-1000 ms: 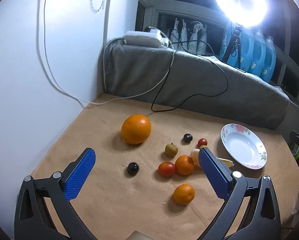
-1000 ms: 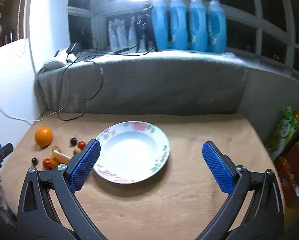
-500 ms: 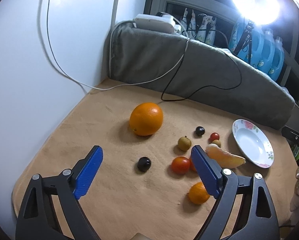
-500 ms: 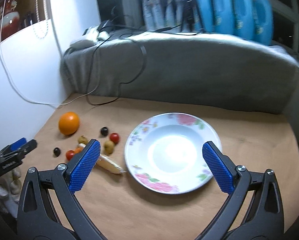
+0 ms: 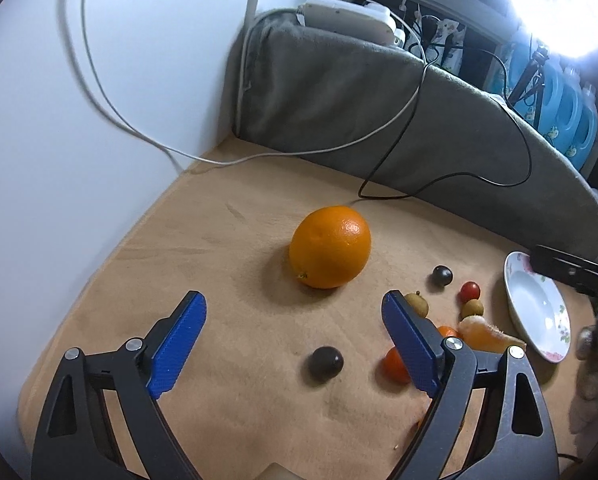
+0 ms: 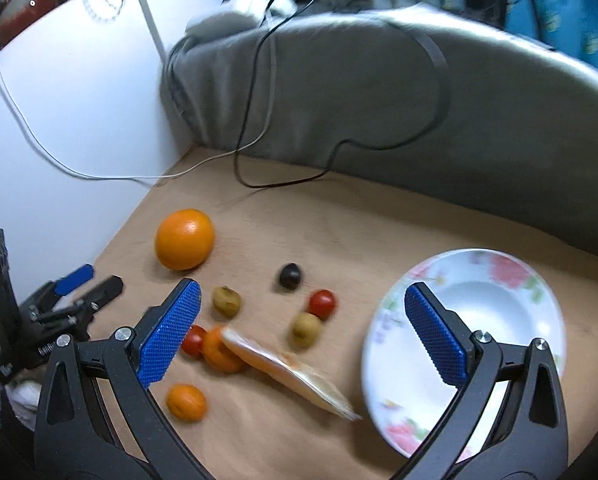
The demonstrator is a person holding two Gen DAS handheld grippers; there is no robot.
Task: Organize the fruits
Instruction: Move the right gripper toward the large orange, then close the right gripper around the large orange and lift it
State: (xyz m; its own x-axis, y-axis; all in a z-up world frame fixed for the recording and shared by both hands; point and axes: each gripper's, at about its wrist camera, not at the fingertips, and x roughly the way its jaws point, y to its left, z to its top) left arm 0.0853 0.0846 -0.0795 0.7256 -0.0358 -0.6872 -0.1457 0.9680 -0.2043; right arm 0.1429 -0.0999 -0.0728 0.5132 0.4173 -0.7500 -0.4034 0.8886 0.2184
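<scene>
Hovering with blue-padded jaws spread wide and empty: left gripper (image 5: 295,336), having just been narrowing a little with nothing between the pads. Lying straight ahead of its fingers, a bit beyond the tips: large round orange (image 5: 330,253) on the tan felt table cover (image 5: 219,240). Sitting nearer, just inside the right pad: small dark round fruit (image 5: 325,363).

Holding nothing either, jaws wide: right gripper (image 6: 299,336). Lying between its fingers, long axis running diagonally from the left pad toward the white floral-rimmed plate (image 6: 539,292): pale orange fruit wedge (image 6: 287,368), possibly a melon or pomelo slice, blurred here. Plate resting partly behind the right pad.

Judging the left gripper nearer the large orange, the right nearer wedge and plate.
</scene>
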